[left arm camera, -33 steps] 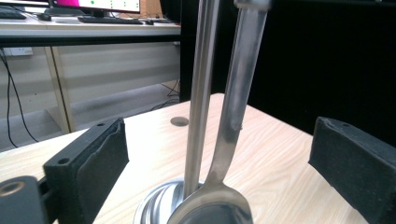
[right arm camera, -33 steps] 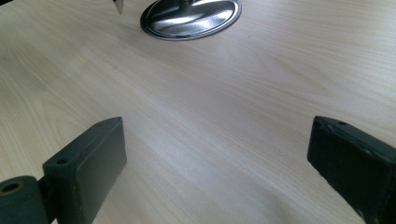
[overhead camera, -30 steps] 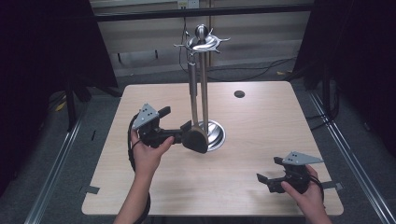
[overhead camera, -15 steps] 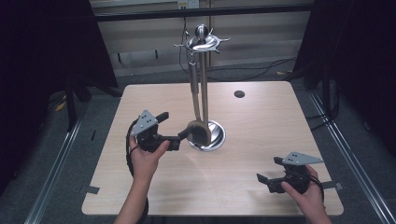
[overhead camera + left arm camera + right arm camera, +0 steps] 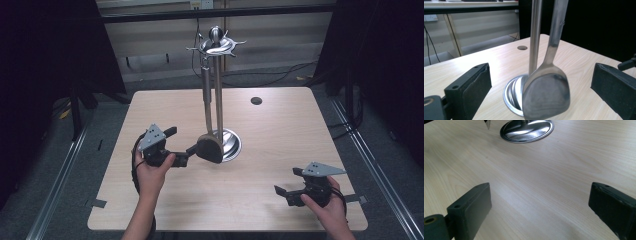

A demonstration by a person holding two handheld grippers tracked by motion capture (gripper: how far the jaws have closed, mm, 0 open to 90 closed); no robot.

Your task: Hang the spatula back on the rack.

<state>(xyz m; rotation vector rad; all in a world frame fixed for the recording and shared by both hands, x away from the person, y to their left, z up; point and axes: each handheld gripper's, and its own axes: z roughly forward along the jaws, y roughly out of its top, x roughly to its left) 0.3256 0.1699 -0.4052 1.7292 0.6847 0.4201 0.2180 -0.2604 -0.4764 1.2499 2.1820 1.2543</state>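
Observation:
A steel utensil stand [image 5: 218, 95] rises from a round base [image 5: 231, 142] at the table's middle. A steel spatula hangs from the stand's top hooks, and its flat head [image 5: 210, 148] dangles just above the base's left edge. My left gripper [image 5: 181, 145] is open a little to the left of that head, level with it and not touching it. In the left gripper view the spatula head [image 5: 546, 95] hangs ahead of the wide-apart jaws of the left gripper [image 5: 541, 80]. My right gripper [image 5: 287, 181] rests open near the front right, over bare wood [image 5: 540, 200].
The wooden table [image 5: 280, 130] has a small round hole [image 5: 256, 100] at the back right. Strips of tape [image 5: 96, 203] mark its front corners. Dark curtains and metal floor rails flank the table on both sides. Cables lie on the floor behind.
My left gripper has drawn back to the left, away from the spatula head it was against a second ago. The spatula now hangs free. The right gripper has stayed put.

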